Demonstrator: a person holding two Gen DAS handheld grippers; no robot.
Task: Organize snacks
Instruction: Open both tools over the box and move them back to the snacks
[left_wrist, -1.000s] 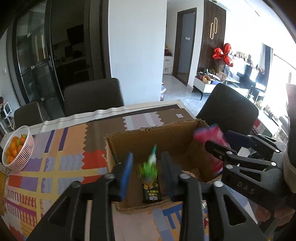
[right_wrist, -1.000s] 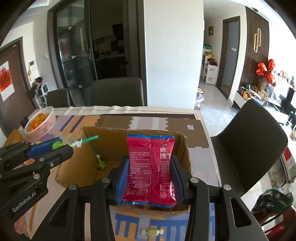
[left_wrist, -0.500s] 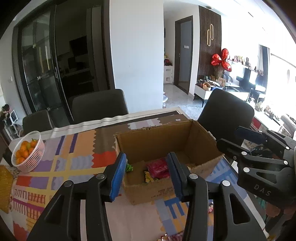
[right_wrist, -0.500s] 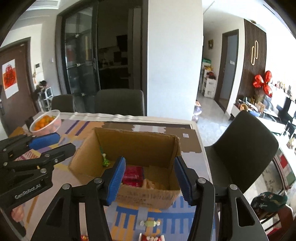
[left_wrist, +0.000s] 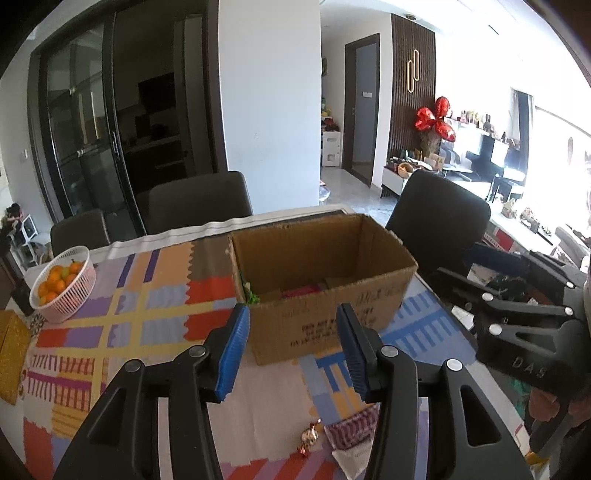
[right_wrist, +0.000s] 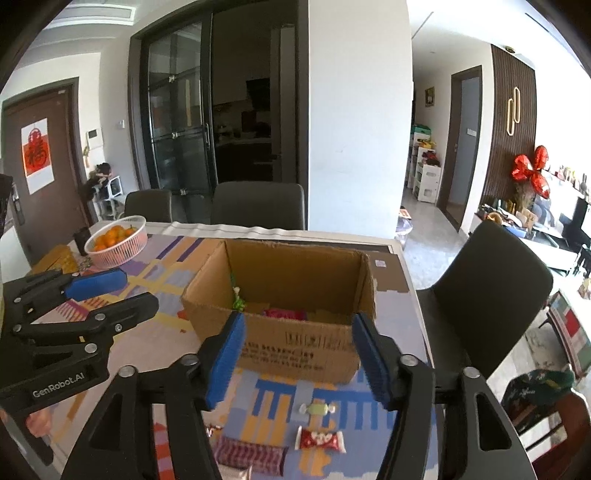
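i have both grippers held above the near side of the table, in front of the cardboard box. my left gripper is spread wide with nothing between its blue pads, and my right gripper is spread even wider and carries nothing either. the box stands open on the patterned tablecloth. inside it i see a red snack packet lying on the bottom and a green-wrapped snack leaning against the left inner wall. on the cloth nearer to me lie loose sweets: a pale green wrapped candy, a red and white wrapped candy just below it, a striped packet to their left, and a small red-gold candy. a pink basket of oranges sits well apart at the far left of the table.
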